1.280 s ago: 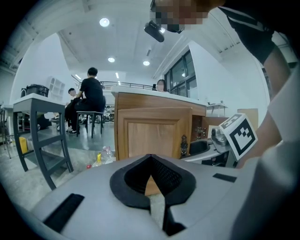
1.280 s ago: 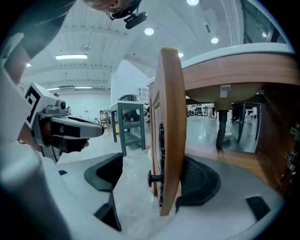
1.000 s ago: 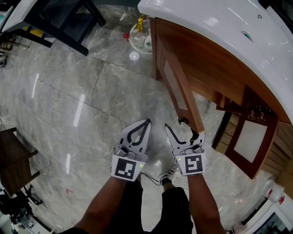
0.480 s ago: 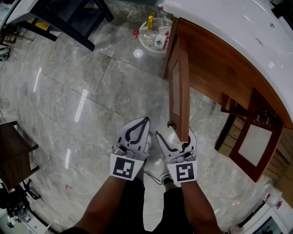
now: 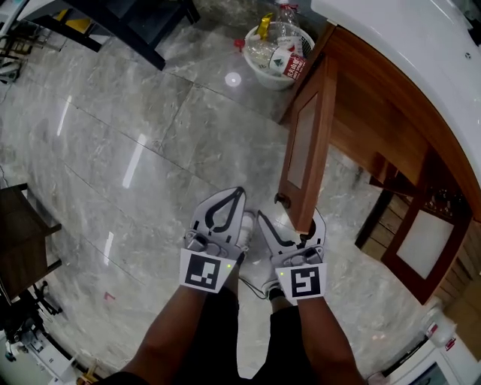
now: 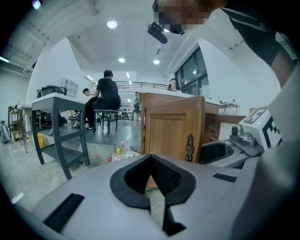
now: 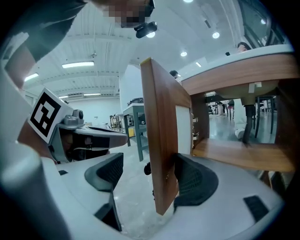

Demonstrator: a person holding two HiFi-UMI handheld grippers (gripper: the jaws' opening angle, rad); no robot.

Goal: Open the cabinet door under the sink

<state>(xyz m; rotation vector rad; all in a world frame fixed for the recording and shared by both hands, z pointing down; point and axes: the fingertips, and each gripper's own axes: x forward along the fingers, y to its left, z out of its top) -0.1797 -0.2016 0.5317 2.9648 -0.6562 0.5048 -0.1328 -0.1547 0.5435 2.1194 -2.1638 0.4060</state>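
The wooden cabinet door [image 5: 308,143] under the white sink counter [image 5: 421,53] stands swung out on its hinges. Its free edge [image 7: 161,140] sits between the jaws of my right gripper [image 5: 290,218], which is open. The right pad [image 7: 192,180] lies against the door's inner face, while the left pad is apart from the outer face, near the dark knob [image 7: 147,168]. My left gripper [image 5: 239,192] hangs beside it to the left, shut with nothing in it [image 6: 151,157]. The door front [image 6: 171,133] shows ahead in the left gripper view.
A second cabinet door [image 5: 417,233] stands open farther right. A white basket of bottles [image 5: 279,45] sits on the marble floor by the cabinet's far corner. A dark table [image 5: 128,19] is at the upper left, brown furniture [image 5: 19,241] at the left edge. People sit far off.
The cabinet door has swung further out from the cabinet with my right gripper at its free edge. The right gripper has come closer to the left gripper, which has hardly moved.
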